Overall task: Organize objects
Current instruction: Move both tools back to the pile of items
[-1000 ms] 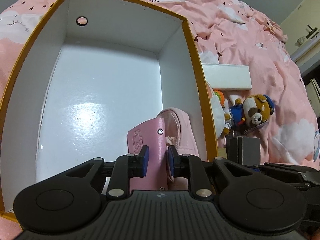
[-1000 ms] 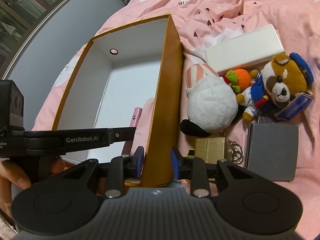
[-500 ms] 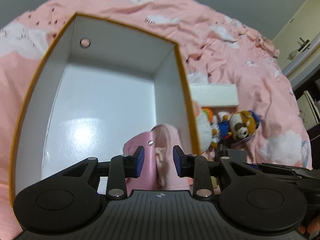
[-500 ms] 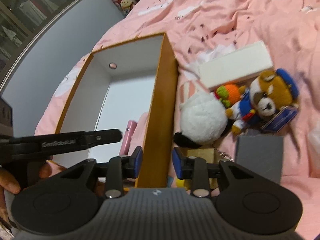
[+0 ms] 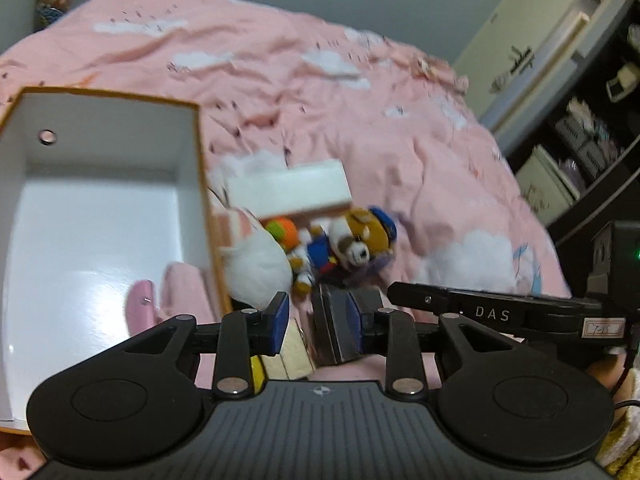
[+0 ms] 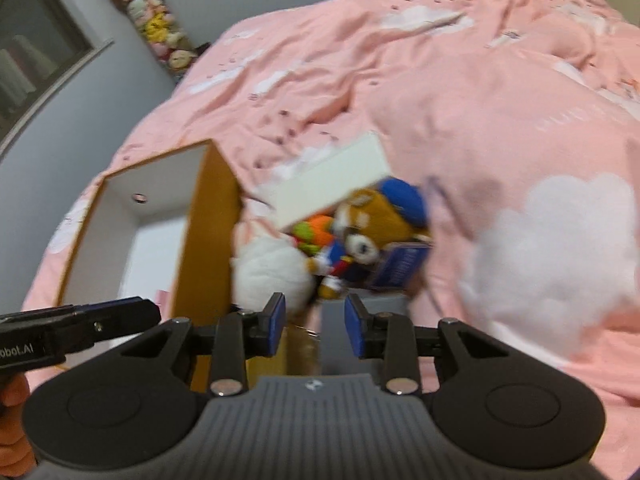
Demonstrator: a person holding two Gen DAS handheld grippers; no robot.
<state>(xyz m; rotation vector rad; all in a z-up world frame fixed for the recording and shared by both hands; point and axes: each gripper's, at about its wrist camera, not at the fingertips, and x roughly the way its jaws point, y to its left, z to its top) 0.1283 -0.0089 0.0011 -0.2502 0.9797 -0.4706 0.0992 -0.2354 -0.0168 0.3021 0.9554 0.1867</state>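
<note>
An orange box with a white inside [image 5: 100,216] lies on the pink bed; it also shows in the right wrist view [image 6: 204,216]. A pink wallet [image 5: 140,308] and a pink cloth [image 5: 182,288] lie inside it at the near right corner. My left gripper [image 5: 314,322] is open and empty, raised outside the box's right wall, above a gold box [image 5: 294,354] and a grey box [image 5: 336,332]. My right gripper [image 6: 316,324] is open and empty above the grey box [image 6: 344,344]. Beside the box lie a white plush [image 5: 256,272], a bear plush [image 5: 352,240] and a white carton [image 5: 288,188].
The pink duvet [image 6: 480,100] covers the bed all around. A small orange and green toy [image 5: 284,232] lies between the plushes. A blue tag [image 6: 404,264] hangs by the bear. Shelves and a cabinet [image 5: 568,120] stand beyond the bed at right.
My left gripper let go of the pink wallet, opened, and drew back up and right out of the box. My right gripper opened off the box wall and moved right over the grey box.
</note>
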